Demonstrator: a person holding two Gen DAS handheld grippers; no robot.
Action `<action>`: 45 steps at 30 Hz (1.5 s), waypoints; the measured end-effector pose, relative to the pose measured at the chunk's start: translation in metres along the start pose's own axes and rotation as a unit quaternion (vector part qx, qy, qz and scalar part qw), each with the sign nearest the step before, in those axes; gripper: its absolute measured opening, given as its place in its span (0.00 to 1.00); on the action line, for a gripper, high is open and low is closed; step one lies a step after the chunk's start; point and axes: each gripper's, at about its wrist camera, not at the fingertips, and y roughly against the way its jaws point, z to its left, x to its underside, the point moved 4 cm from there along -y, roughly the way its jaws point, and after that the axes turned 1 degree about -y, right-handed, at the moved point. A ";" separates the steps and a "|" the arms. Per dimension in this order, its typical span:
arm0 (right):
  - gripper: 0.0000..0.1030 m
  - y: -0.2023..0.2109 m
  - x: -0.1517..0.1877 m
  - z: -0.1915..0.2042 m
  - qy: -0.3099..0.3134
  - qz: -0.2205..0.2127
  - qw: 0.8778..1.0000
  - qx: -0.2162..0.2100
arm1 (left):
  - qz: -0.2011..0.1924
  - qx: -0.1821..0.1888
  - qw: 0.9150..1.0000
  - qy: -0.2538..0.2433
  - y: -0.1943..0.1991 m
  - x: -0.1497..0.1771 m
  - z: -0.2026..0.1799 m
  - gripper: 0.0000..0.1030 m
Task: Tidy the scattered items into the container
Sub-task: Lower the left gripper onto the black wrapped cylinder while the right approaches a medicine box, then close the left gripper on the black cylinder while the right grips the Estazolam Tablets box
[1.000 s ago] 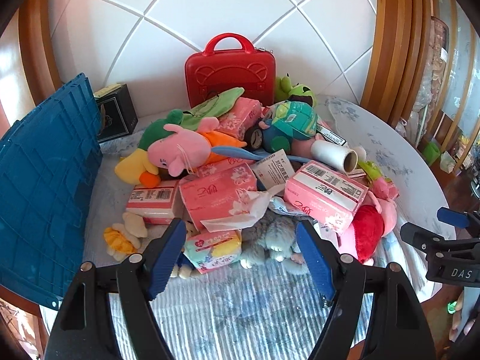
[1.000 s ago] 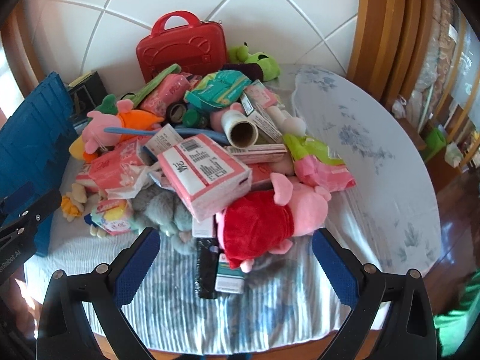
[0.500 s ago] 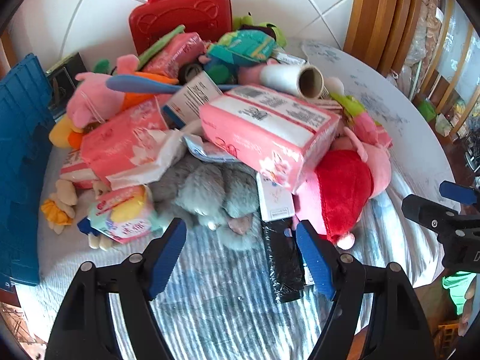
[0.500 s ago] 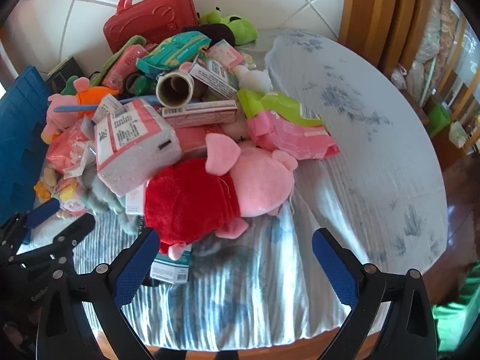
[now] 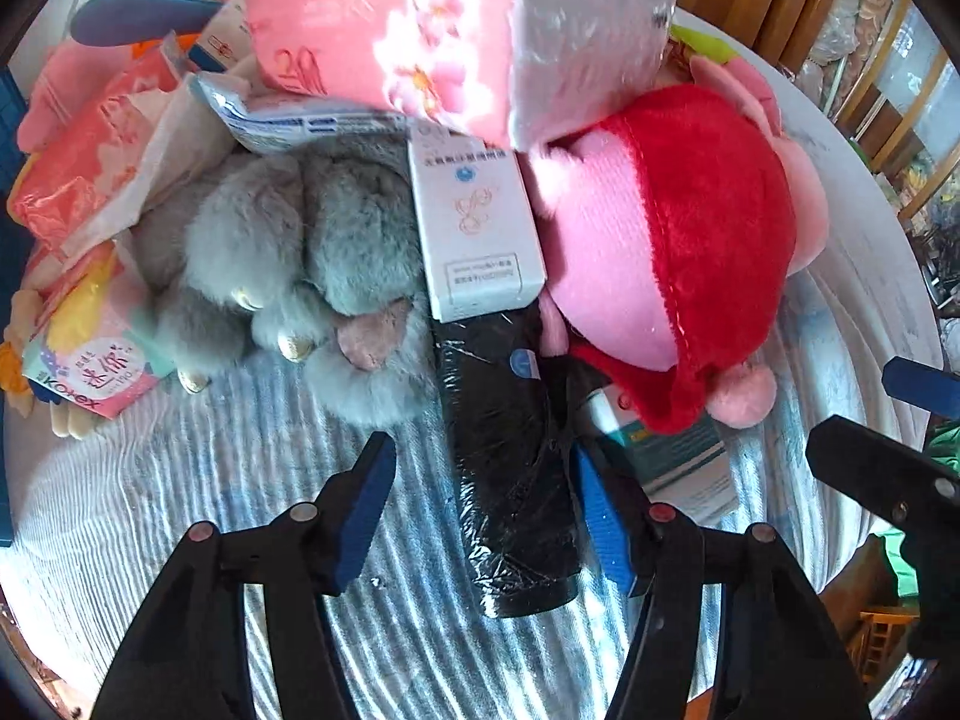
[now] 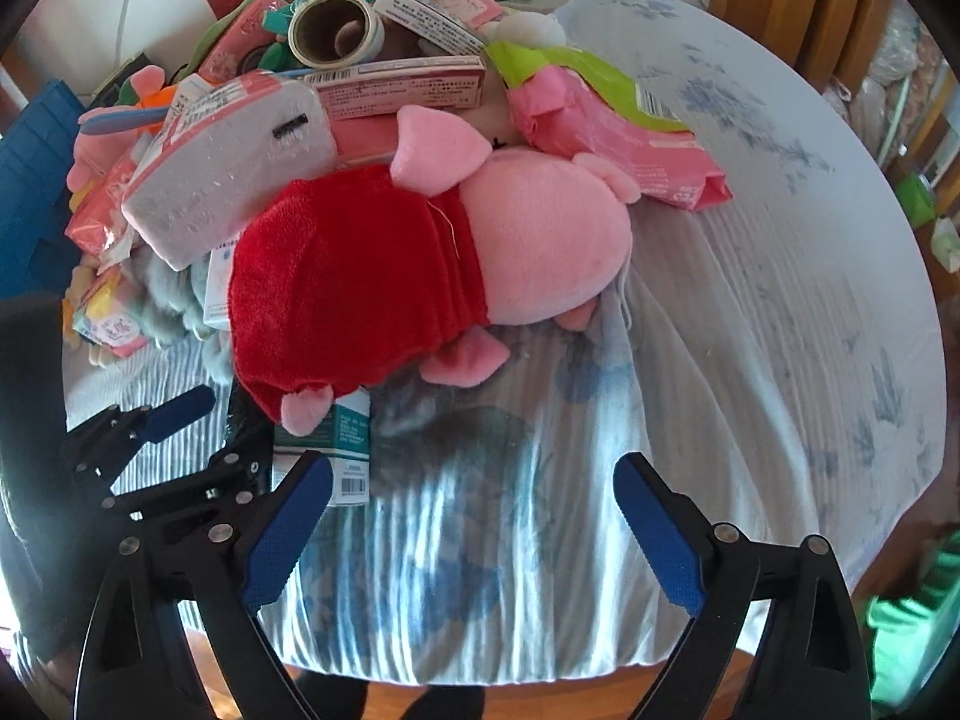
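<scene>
I straddle the black wrapped pack with the left gripper, jaws closing (not yet pinching); right gripper closing slightly, wide, empty above cloth.

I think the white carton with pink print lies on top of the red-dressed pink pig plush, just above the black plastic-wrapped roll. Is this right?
Not quite. The white carton lies on the grey furry plush, beside the pig plush, just above the black plastic-wrapped roll. The left wrist view shows this.
</scene>
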 end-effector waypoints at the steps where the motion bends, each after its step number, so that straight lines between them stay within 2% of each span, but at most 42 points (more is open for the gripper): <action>1: 0.94 -0.001 0.002 -0.001 -0.003 0.002 1.000 0.000 | -0.006 -0.007 1.000 -0.007 -0.002 0.001 -0.004 0.60; 3: 0.94 -0.002 0.005 -0.001 -0.008 0.004 1.000 0.001 | -0.020 -0.021 0.999 -0.025 0.001 0.002 -0.011 0.59; 5: 0.94 -0.003 0.009 0.000 -0.009 0.007 1.000 0.001 | -0.020 -0.008 0.999 -0.026 0.002 0.005 -0.013 0.47; 11: 0.92 -0.009 0.019 0.016 -0.007 0.014 1.000 -0.011 | -0.020 0.001 0.999 -0.026 0.009 0.017 -0.002 0.35; 17: 0.91 -0.014 0.024 0.032 0.004 0.019 1.000 -0.018 | -0.018 0.001 1.000 -0.018 0.016 0.033 0.020 0.33; 23: 0.91 -0.020 0.027 0.050 0.026 0.019 0.999 -0.017 | -0.021 -0.002 0.999 -0.030 0.021 0.042 0.021 0.33; 25: 0.80 -0.025 0.025 0.052 0.026 0.021 0.999 -0.017 | -0.021 -0.002 0.999 -0.034 0.022 0.042 0.020 0.34; 29: 0.74 -0.037 0.022 0.052 0.029 0.030 0.999 -0.010 | -0.022 -0.003 0.999 -0.044 0.022 0.040 0.016 0.34; 35: 0.64 -0.039 0.015 0.057 0.052 0.022 0.998 0.007 | -0.022 -0.005 0.998 -0.053 0.024 0.038 0.012 0.33; 37: 0.56 -0.041 0.014 0.061 0.061 0.023 0.998 0.000 | -0.022 -0.005 0.998 -0.051 0.026 0.040 0.012 0.33; 39: 0.41 -0.043 0.017 0.067 0.068 0.034 0.997 -0.004 | -0.022 -0.004 0.999 -0.047 0.030 0.045 0.012 0.32; 45: 0.37 -0.028 0.027 0.082 0.087 0.030 0.996 -0.008 | -0.032 0.006 0.999 -0.035 0.060 0.066 0.016 0.32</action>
